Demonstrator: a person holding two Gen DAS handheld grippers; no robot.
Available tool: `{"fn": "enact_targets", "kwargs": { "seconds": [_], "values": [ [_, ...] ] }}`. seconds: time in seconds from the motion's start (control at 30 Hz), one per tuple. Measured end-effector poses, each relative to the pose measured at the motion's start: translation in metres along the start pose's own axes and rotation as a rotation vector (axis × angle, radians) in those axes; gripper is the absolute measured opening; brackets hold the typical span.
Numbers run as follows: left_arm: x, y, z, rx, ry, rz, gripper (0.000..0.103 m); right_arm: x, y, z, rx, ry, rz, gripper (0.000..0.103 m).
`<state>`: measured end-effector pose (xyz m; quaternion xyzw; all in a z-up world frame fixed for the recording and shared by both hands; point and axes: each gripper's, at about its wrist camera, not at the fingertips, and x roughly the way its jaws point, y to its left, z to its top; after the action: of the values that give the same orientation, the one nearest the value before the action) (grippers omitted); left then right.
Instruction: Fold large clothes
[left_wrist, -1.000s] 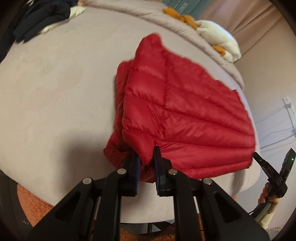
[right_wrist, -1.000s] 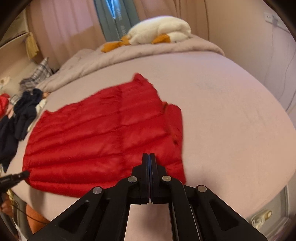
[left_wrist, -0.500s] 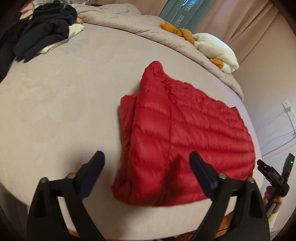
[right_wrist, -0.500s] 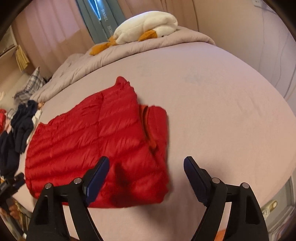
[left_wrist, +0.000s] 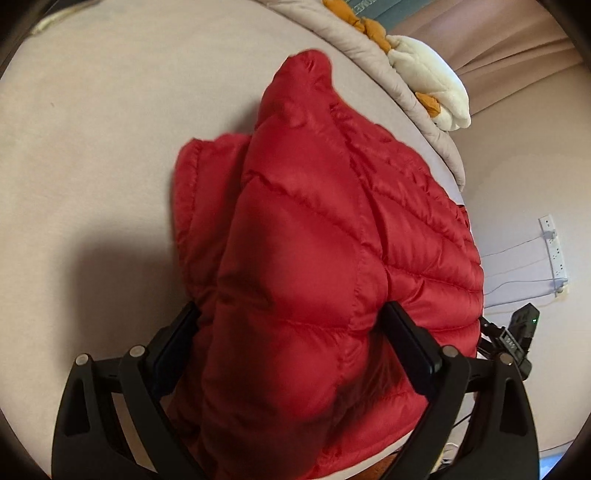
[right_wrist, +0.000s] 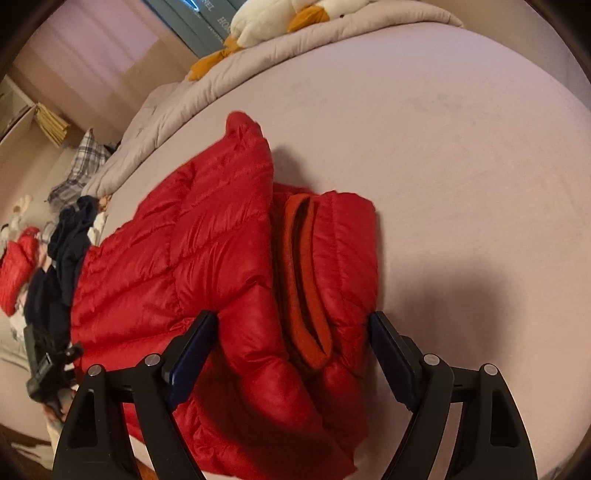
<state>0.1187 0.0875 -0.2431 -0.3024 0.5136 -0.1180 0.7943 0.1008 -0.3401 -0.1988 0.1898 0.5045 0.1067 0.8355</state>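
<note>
A big bed (right_wrist: 461, 147) with a soft pale cover fills the room. One red puffy jacket (left_wrist: 314, 258) lies folded on it. One toy duck (right_wrist: 295, 14) sits behind. Two tongs, left gripper (left_wrist: 291, 343) and right gripper (right_wrist: 291, 350), gape wide around the jacket's corners.

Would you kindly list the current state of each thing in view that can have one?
red puffer jacket: partly folded on the bed, a sleeve tucked under at one side.
left claw: open wide, straddling the jacket's near edge.
right claw: open wide, straddling the near corner, by the orange lining.
bed: sheet smooth, duvet bunched at the far end.
plush goose: lying on the duvet.
dark clothes: unfolded heap.
</note>
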Motion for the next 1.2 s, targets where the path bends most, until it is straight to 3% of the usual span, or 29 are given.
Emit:
{"fn": "enact_targets", "kwargs": {
  "seconds": [0.1, 0.23, 0.3, 0.37, 0.5, 0.57, 0.7, 1.0, 1.2],
  "values": [
    [0.005, 0.0, 0.001, -0.009, 0.017, -0.02, 0.09, 0.007, 0.003, -0.001, -0.007, 0.015, 0.038, 0.082],
    [0.005, -0.003, -0.002, -0.018, 0.027, -0.042, 0.067, 0.014, 0.004, 0.001, 0.012, 0.035, 0.088, 0.081],
    [0.003, -0.003, -0.004, -0.019, 0.024, -0.055, 0.055, 0.015, 0.009, 0.0, -0.005, 0.038, 0.099, 0.074],
    [-0.001, -0.007, -0.007, -0.013, 0.013, -0.062, 0.045, 0.011, 0.01, -0.002, -0.019, 0.045, 0.129, 0.052],
    [-0.017, -0.02, -0.008, -0.013, -0.019, -0.061, 0.029, 0.001, 0.028, -0.006, -0.077, 0.029, 0.109, 0.032],
    [-0.033, -0.026, -0.011, 0.002, -0.05, -0.059, 0.026, -0.009, 0.041, -0.008, -0.115, 0.004, 0.086, 0.026],
    [-0.07, -0.047, -0.019, 0.067, -0.125, -0.062, 0.024, -0.034, 0.064, -0.015, -0.171, -0.063, 0.055, 0.024],
    [-0.144, -0.072, -0.044, 0.144, -0.271, -0.079, 0.023, -0.095, 0.104, -0.024, -0.284, -0.222, 0.112, 0.024],
    [-0.157, -0.083, -0.046, 0.167, -0.308, -0.041, 0.023, -0.105, 0.119, -0.02, -0.323, -0.256, 0.146, 0.024]
  ]
}}
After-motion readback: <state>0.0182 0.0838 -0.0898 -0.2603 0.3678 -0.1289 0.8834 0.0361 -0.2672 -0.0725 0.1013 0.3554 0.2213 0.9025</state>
